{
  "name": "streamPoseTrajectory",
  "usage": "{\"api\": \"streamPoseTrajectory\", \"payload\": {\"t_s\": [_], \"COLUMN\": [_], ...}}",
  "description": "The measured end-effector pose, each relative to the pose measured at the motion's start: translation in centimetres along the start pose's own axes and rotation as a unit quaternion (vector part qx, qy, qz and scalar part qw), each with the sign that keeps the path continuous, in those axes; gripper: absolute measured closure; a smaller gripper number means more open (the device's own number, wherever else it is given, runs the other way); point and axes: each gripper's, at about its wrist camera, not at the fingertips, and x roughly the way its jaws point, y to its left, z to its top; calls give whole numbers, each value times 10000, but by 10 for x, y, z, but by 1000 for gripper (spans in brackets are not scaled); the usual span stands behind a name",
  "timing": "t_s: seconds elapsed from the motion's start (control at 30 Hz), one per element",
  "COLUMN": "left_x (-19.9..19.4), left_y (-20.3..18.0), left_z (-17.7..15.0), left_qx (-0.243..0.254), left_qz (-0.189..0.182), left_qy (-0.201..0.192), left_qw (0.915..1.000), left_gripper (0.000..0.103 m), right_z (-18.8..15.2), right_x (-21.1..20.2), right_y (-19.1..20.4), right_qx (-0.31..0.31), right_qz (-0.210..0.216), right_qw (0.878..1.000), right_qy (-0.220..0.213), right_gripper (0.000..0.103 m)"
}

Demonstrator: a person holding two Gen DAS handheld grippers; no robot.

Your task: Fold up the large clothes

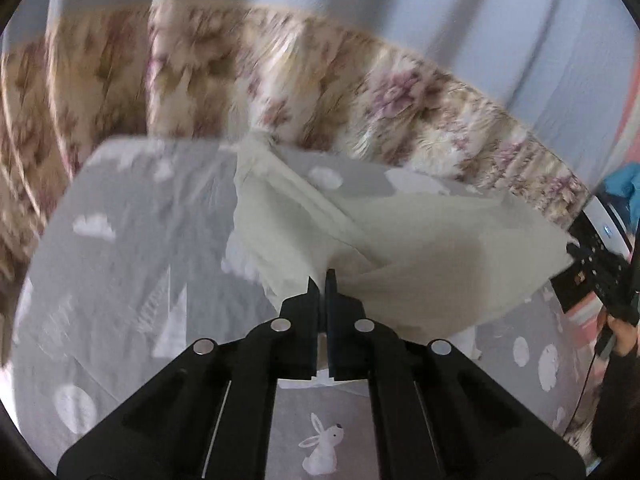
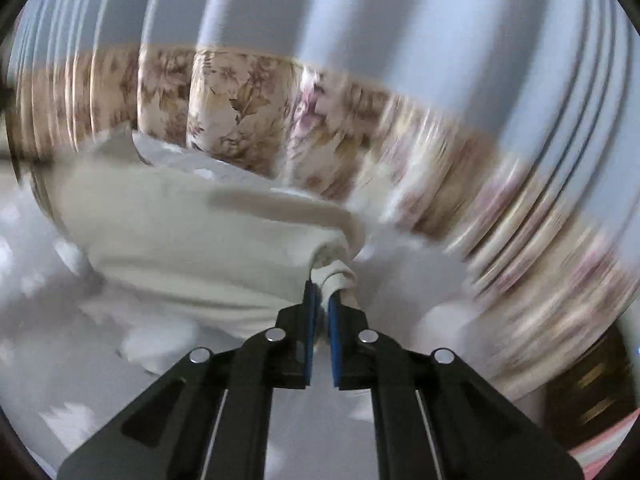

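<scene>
1. My left gripper [image 1: 322, 276] points forward, jaws clamped on the cream garment [image 1: 400, 248]
2. My right gripper [image 2: 322, 292] holds the far end, jaws pinching a bunched bit
3. The garment hangs stretched above the grey bed sheet [image 1: 120, 248]

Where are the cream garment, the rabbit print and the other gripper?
cream garment [image 1: 420, 248]: left wrist view, middle of the lifted cloth.
rabbit print [image 1: 322, 446]: left wrist view, rabbit's body on the grey sheet.
right gripper [image 1: 576, 250]: left wrist view, tip pinching the garment's corner.
</scene>
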Motion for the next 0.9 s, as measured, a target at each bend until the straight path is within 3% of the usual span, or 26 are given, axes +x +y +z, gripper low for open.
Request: {"api": "streamPoseTrajectory", "payload": {"t_s": [0.07, 0.13, 0.2, 0.27, 0.37, 0.43, 0.47, 0.5, 0.53, 0.6, 0.7, 0.8, 0.87, 0.9], "left_x": [3, 23, 45, 57, 31, 3, -4, -12, -13, -5, 22, 62, 89, 102], "left_y": [-5, 0, 8, 18, 27, 29, 29, 30, 30, 26, 18, 3, -8, -10], "left_z": [-2, -19, -42, -63, -66, -57, -49, -40, -32, -16, -3, 3, 8, 9], "left_qx": [216, 239, 231, 166, 31, -32, -67, -105, -141, -165, -171, -16, 146, 186], "left_qz": [34, -29, 147, 253, 372, 521, 586, 612, 607, 451, 300, 218, 222, 160], "left_qy": [118, 549, 989, 1211, 980, 494, 295, 93, 36, 29, 216, 512, 721, 910], "left_qw": [9997, 9982, 9947, 9922, 9945, 9974, 9978, 9980, 9981, 9988, 9992, 9984, 9970, 9955], "left_gripper": [100, 99, 99, 94, 61, 27, 23, 21, 21, 21, 21, 23, 42, 73], "right_z": [-13, -41, -81, -110, -111, -98, -91, -81, -70, -49, -26, -14, -15, -15], "right_x": [10, 34, 55, 58, 42, 32, 31, 33, 36, 47, 76, 117, 144, 157], "right_y": [4, 6, -5, -43, -80, -92, -94, -96, -96, -84, -74, -62, -49, -40], "right_qx": [-279, -306, -178, 742, 1581, 1881, 1975, 2084, 2136, 2124, 2389, 2661, 2686, 2626], "right_qz": [-101, 127, -178, 180, 516, 706, 800, 945, 1047, 1234, 1762, 2134, 2276, 2327], "right_qw": [9993, 9958, 9891, 9825, 9754, 9740, 9725, 9705, 9696, 9686, 9545, 9381, 9309, 9288], "right_qy": [227, 857, 1448, 1701, 1448, 1045, 939, 755, 575, 372, 282, 604, 976, 1189], "right_gripper": [98, 98, 101, 101, 97, 97, 95, 85, 69, 56, 56, 54, 54, 55]}}
